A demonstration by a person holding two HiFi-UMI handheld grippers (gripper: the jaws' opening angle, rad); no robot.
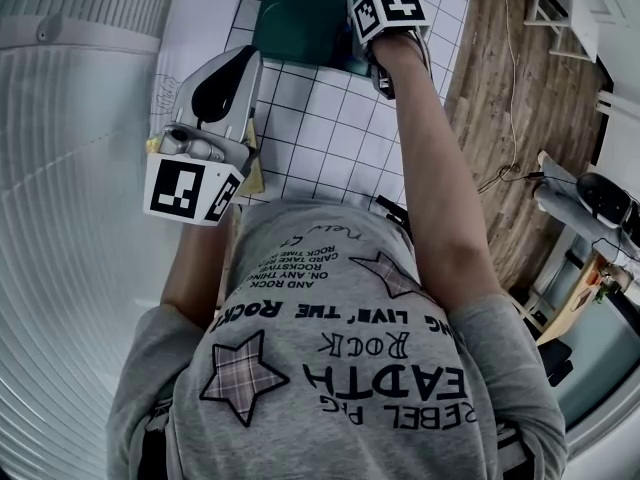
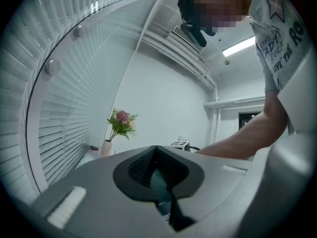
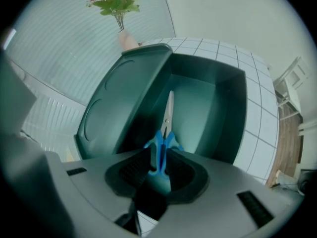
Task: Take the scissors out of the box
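The scissors [image 3: 167, 120] have blue handles and a silver blade that points into the open dark green box [image 3: 218, 98]. The box's lid [image 3: 124, 95] leans open to the left. My right gripper [image 3: 159, 157] is shut on the blue handles at the box's near edge. In the head view the right gripper [image 1: 385, 63] reaches out to the box [image 1: 300, 13] at the far side of the table. My left gripper [image 1: 240, 63] hangs back over the table's left edge, raised and tilted upward. In its own view the left gripper [image 2: 156, 150] is shut with nothing in it.
The table [image 1: 330, 138] is white with a grid pattern. A vase of flowers [image 3: 116, 4] stands behind the box by the window blinds [image 1: 70, 168]. Wooden floor [image 1: 500, 118] and white furniture [image 1: 570, 8] lie to the right. A tan object [image 1: 254, 173] sits under the left gripper.
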